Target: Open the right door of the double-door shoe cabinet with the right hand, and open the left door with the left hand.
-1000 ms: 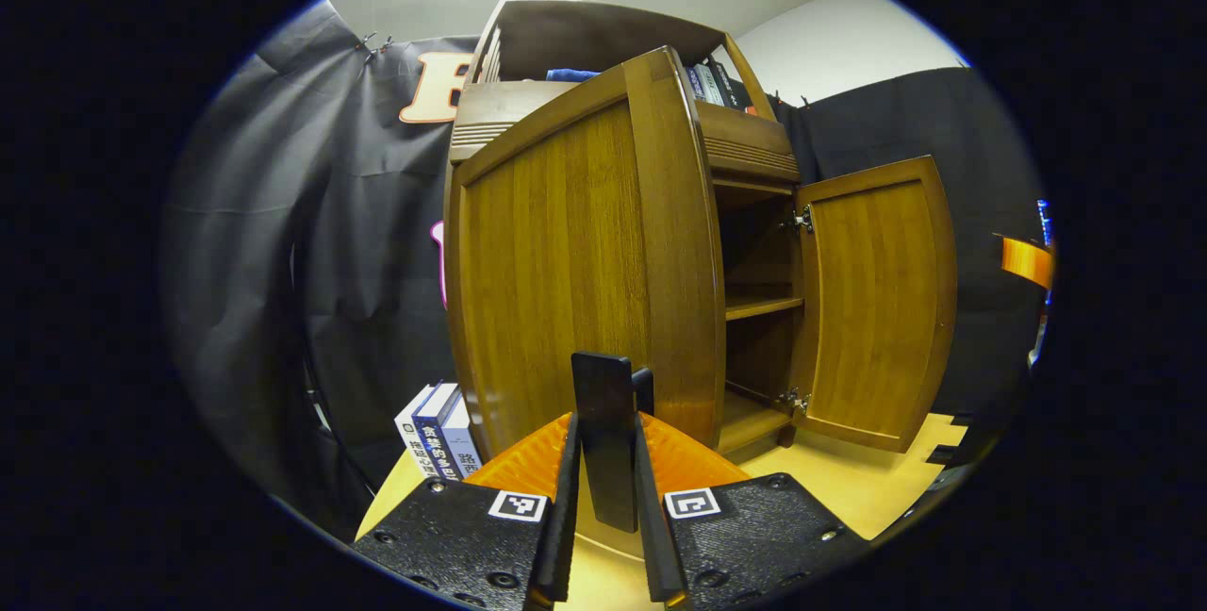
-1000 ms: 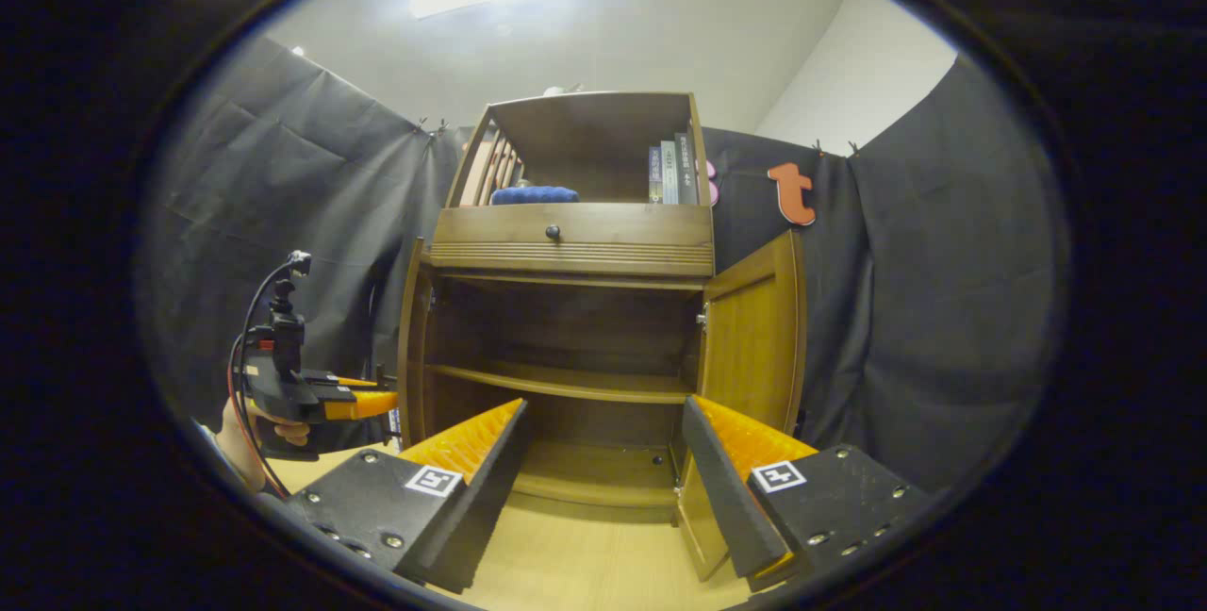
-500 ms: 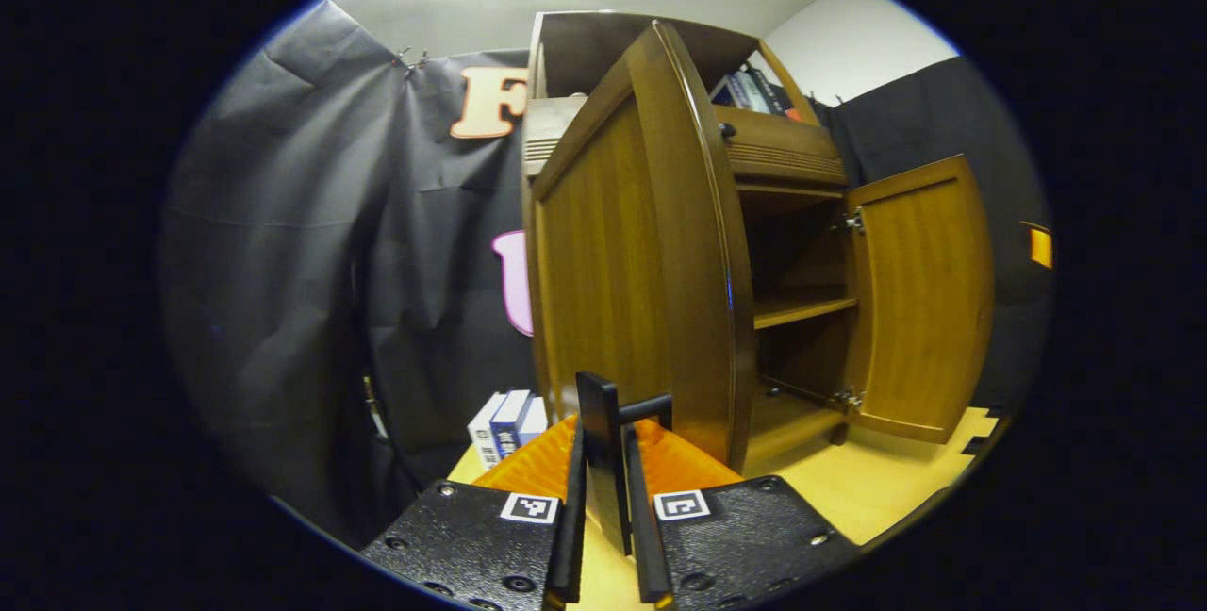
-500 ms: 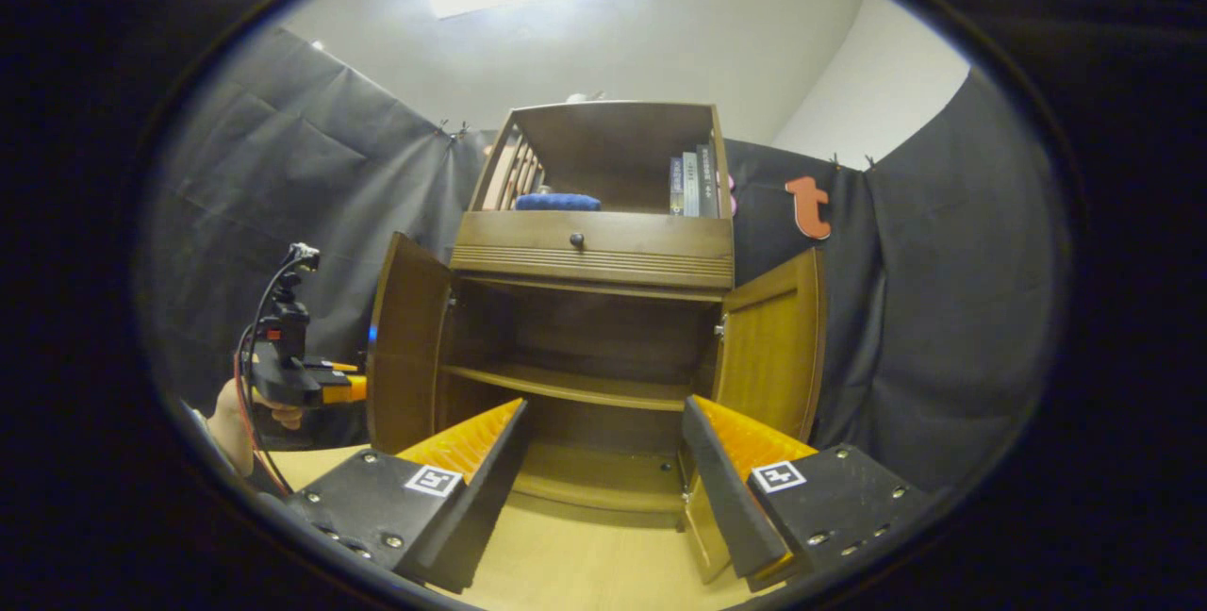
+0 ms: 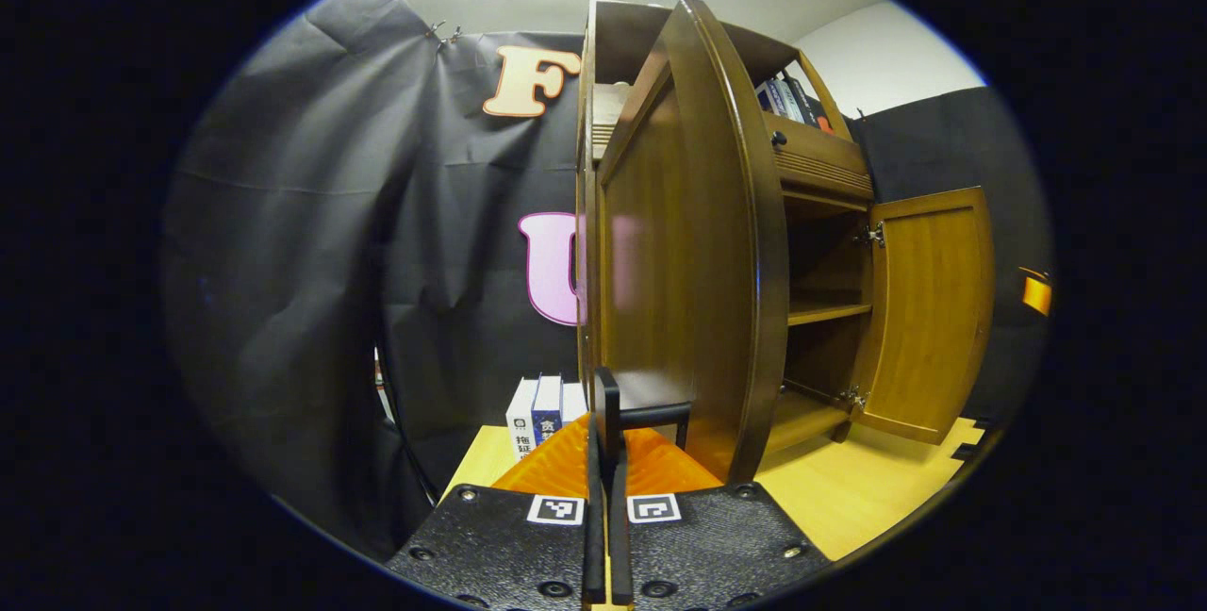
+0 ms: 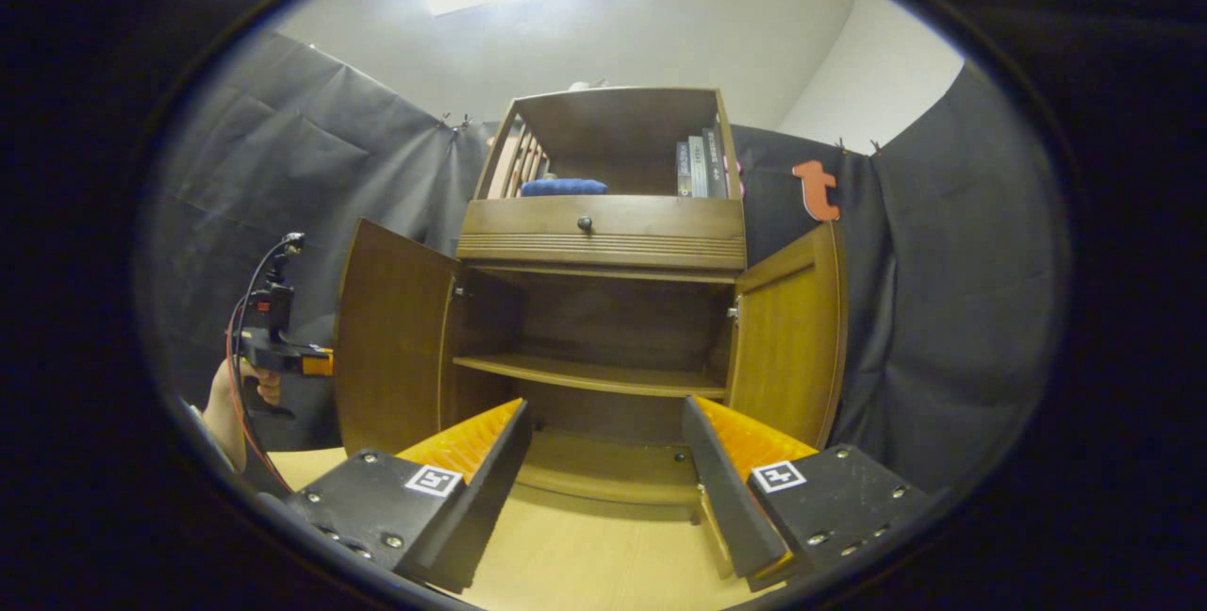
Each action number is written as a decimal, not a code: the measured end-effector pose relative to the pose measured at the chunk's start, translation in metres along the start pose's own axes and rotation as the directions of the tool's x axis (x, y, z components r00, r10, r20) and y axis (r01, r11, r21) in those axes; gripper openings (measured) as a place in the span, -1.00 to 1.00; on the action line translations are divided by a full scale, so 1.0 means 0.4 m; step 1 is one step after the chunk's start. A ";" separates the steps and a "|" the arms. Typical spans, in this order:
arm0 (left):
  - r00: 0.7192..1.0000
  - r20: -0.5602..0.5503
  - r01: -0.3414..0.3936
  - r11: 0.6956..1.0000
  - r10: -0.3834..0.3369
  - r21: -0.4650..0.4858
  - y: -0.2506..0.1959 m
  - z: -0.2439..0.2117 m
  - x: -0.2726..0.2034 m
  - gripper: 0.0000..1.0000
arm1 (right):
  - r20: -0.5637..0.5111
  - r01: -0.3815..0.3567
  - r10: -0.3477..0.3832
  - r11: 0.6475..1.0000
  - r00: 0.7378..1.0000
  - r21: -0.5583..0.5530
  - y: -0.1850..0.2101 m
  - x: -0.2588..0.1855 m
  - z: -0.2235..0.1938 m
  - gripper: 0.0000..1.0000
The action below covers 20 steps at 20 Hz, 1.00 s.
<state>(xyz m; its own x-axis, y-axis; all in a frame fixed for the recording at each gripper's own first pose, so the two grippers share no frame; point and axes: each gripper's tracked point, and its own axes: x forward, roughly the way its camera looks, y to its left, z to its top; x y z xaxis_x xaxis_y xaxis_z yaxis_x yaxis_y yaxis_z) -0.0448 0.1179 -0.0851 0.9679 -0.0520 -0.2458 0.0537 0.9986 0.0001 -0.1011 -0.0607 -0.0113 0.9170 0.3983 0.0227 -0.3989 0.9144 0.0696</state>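
both doors open – left claw clamped on handle.

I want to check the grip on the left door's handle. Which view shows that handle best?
The left gripper view: the handle stands close up between the left gripper's jaws, which press on it. In the right gripper view the left door is swung open with its inner face showing, and the left gripper sits beyond its edge, so the handle is hidden.

light wooden floor under the shoe cabinet
stood directly on the pale boards, cabinet near the black cloth wall; beside its left side, a few books set upright on the same floor, just by the cloth.
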 end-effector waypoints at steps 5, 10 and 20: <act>0.998 -0.010 0.065 0.998 -0.065 -0.003 0.037 -0.001 -0.001 -0.96 | 0.007 -0.001 0.001 1.000 1.000 0.009 0.016 0.013 0.002 0.92; 0.992 -0.022 0.128 0.992 -0.128 -0.001 0.059 -0.001 -0.001 -0.98 | 0.014 0.011 -0.012 1.000 1.000 0.027 0.014 0.017 0.004 0.92; 0.993 0.012 0.116 0.993 -0.116 -0.002 0.036 0.002 -0.007 -0.89 | -0.009 0.015 -0.015 0.999 1.000 0.030 0.007 0.053 -0.036 0.92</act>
<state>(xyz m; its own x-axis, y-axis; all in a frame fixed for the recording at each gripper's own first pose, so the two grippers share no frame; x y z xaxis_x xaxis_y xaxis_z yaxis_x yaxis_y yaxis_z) -0.0465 0.1323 -0.0838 0.9580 -0.1672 -0.2328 0.1647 0.9859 -0.0302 -0.0829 -0.0487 -0.0251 0.9226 0.3855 0.0124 -0.3848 0.9176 0.0995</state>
